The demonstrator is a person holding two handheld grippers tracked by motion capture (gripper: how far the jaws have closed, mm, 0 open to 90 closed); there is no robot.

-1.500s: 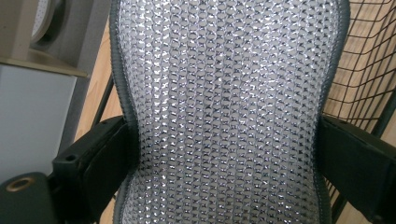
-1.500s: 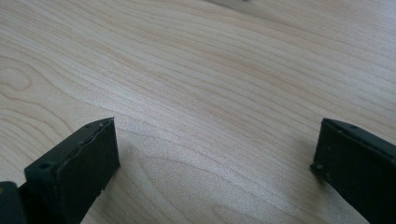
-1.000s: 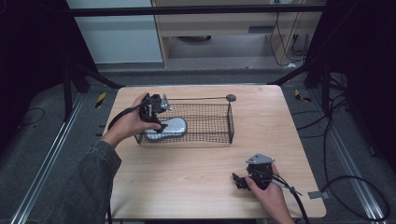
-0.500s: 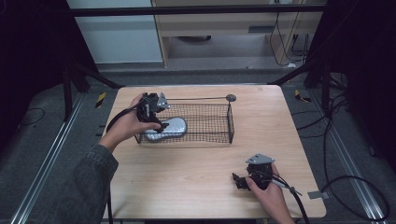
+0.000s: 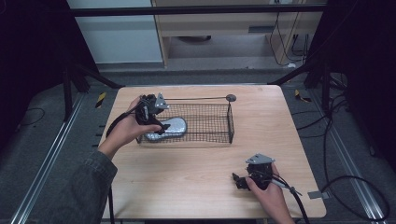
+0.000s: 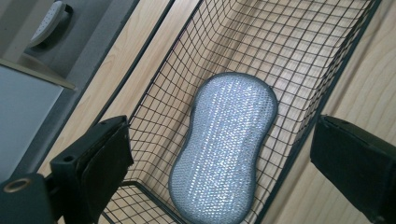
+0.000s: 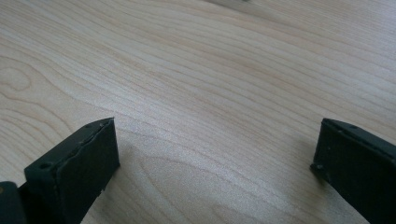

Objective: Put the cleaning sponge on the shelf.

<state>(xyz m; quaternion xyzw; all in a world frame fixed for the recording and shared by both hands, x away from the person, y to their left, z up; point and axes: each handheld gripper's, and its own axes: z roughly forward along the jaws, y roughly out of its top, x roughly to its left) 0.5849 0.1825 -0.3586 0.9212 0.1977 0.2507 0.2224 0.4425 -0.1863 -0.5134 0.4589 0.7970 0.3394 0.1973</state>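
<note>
The desk [image 5: 196, 172] is pale, light-brown wood with fine darker grain lines running along it, and a few looping knots in the right gripper view. The wire basket [image 5: 205, 122] is black, its mesh a grid of small squares. The scrubbing pad [image 6: 224, 144] lying in it is silvery grey with a glittering, finely dotted weave and a darker grey border. The left gripper [image 6: 224, 172] has matte black fingers [image 6: 105, 163]; the right gripper [image 7: 215, 163] has them in the same black, and bears a grey three-cornered plate on top. The person's sleeve [image 5: 79, 191] is dark grey-green. The floor [image 5: 46, 140] around the desk is dark grey, with yellow-and-black striped markers [image 5: 101, 99].
</note>
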